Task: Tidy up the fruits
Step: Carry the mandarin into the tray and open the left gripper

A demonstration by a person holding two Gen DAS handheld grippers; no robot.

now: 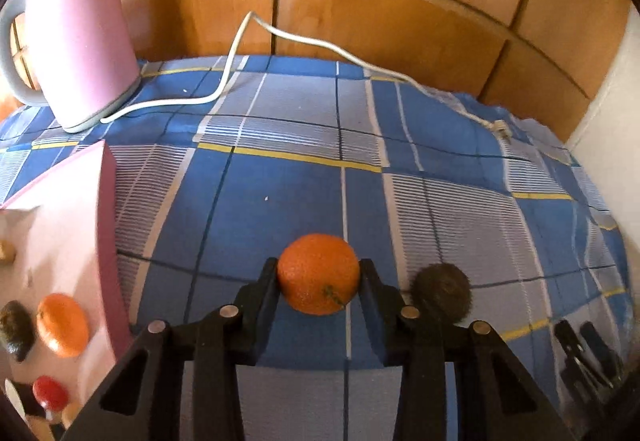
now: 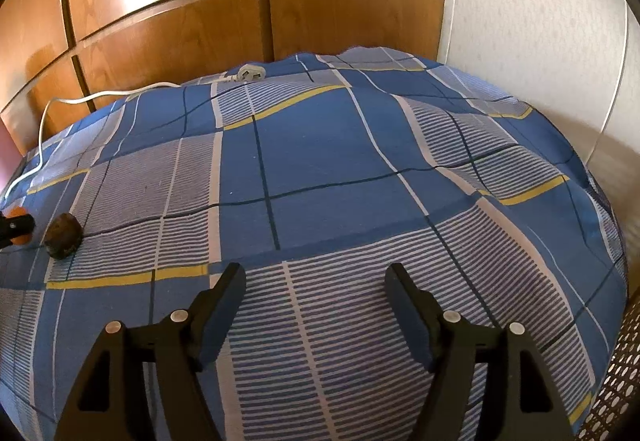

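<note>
The orange [image 1: 318,273] is clamped by the left tongs [image 1: 319,275]; the kiwi [image 1: 441,291] just right may be knocked; the right tongs [image 2: 316,281] are held wide, empty.

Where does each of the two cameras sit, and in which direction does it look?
Left wrist: sits on the left gripper, looking forward along its fingers, which are closed on an orange; beyond lie the checked cloth, pink kettle and pink box.
Right wrist: sits on the right gripper, open over the cloth, facing the wooden cupboard.
Shared: the orange, brown fruit, white plug, cloth; each view also catches the other gripper.
</note>
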